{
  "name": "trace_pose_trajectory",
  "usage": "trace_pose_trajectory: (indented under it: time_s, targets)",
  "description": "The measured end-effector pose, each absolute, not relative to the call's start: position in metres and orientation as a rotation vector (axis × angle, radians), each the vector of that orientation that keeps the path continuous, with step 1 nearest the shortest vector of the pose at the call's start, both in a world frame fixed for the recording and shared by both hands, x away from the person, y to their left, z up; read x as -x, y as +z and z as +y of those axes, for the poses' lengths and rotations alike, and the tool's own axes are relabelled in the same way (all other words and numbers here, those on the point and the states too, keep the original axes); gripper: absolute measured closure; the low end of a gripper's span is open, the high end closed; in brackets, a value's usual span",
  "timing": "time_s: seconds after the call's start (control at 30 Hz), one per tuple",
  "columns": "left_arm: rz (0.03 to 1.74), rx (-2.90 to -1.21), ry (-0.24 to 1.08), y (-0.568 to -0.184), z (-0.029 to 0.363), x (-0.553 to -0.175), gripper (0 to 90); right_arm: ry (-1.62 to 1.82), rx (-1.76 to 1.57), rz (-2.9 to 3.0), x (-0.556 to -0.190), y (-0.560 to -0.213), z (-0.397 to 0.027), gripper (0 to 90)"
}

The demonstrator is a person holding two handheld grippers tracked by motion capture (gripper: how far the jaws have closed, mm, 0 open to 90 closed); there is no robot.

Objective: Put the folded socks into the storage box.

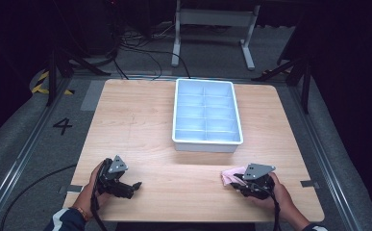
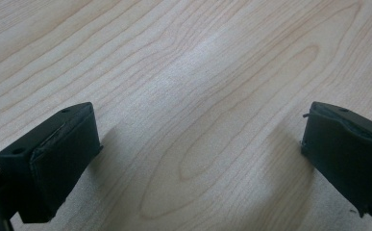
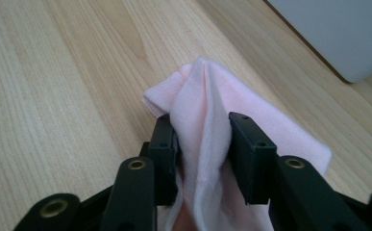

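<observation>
A pink cloth (image 3: 207, 139) is pinched between the 2 black jaws of the right gripper (image 3: 203, 144), bunched into a raised fold between them, with its far corner spread flat on the table (image 3: 54, 96). In the high view the right gripper (image 1: 235, 182) is seen held in a hand (image 1: 282, 195) at the near right of the table (image 1: 140, 120), with the cloth (image 1: 230, 176) just in front of it, between the gripper and the white tray (image 1: 207, 143).

The left gripper (image 1: 134, 186) is held in the other hand (image 1: 88, 190) at the near left of the table, well apart from the tray. In its own view the left gripper (image 2: 193, 159) is spread wide, with nothing but bare wood grain (image 2: 198, 72) between the jaws.

The tray is set towards the far side of the table, slightly right of centre, and is divided into 2 columns of compartments. Open tabletop is left to the tray's left, to its right, and along the whole near strip between the tray and the 2 grippers. A corner of the tray wall (image 3: 337, 33) is seen beyond the cloth in the right gripper view.

A black numeral 4 (image 1: 62, 126) is marked on the grey floor left of the table. Yellow-and-black striped tape (image 1: 42, 82) is seen further back on the floor on that side. No brand or label can be read on the tray or the grippers.
</observation>
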State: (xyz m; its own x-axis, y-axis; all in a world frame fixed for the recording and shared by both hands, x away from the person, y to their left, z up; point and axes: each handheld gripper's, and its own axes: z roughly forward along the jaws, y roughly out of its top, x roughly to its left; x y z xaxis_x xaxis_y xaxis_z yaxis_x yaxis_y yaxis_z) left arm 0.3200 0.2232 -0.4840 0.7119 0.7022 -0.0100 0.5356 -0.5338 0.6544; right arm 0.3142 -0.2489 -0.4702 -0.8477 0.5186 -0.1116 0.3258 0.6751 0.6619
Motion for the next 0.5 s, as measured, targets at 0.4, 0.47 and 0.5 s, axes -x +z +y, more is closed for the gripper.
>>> trace_pose_trajectory:
  time_s: [0.4, 0.47, 0.5]
  targets:
    - [0.938, -2.268, 0.335, -0.4841, 0.2230, -0.3200, 0.0, 0.937, -0.628, 2.596, -0.3136, -0.4692, -0.2509, 72.1]
    - [0.938, -2.268, 0.335, -0.4841, 0.2230, -0.3200, 0.0, 0.945, -0.622, 2.598, -0.3131, -0.4689, -0.2518, 72.4]
    - [0.938, -2.269, 0.335, -0.4841, 0.2230, -0.3200, 0.0, 0.946, -0.625, 2.598, -0.3127, -0.4687, -0.2521, 72.4]
